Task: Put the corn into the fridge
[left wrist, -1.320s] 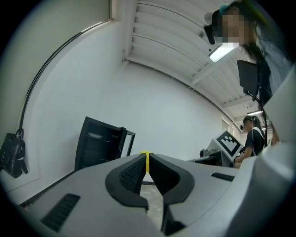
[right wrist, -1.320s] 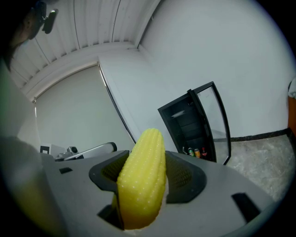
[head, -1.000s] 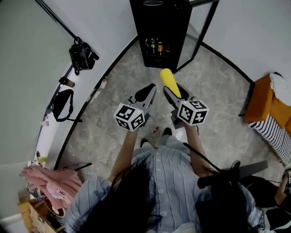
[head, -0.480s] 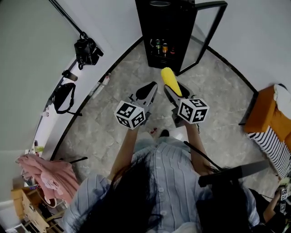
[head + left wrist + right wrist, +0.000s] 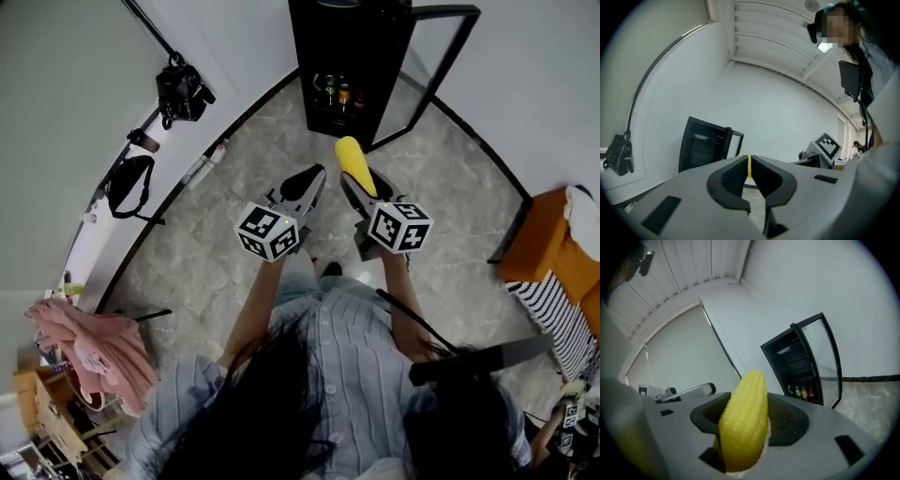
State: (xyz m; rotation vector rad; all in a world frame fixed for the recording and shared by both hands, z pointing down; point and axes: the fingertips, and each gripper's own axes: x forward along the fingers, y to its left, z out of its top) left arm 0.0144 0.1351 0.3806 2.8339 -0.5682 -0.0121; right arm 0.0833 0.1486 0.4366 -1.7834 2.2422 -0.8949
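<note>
A yellow corn cob [image 5: 354, 164] [image 5: 744, 420] sticks out forward from my right gripper [image 5: 361, 187] [image 5: 750, 416], which is shut on it. My left gripper [image 5: 302, 185] [image 5: 749, 171] rides beside it, jaws shut with nothing between them. Ahead stands a black fridge [image 5: 347, 56] [image 5: 794, 362] [image 5: 701, 145] with its glass door [image 5: 427, 75] [image 5: 825, 357] swung open to the right. Several drink cans [image 5: 336, 94] [image 5: 804, 392] sit on its lower shelf. Both grippers hang in the air over the floor, a short way from the fridge.
Marbled grey floor [image 5: 225, 234] lies between me and the fridge. Black bags [image 5: 183, 89] and a strap bag [image 5: 127, 187] rest along the left wall. Pink cloth [image 5: 89, 342] lies at lower left. An orange seat [image 5: 553, 253] with striped cloth stands at right.
The whole view has shifted: the fridge sits slightly nearer and farther right in frame. Both grippers keep the same pose, the corn still held in the right one.
</note>
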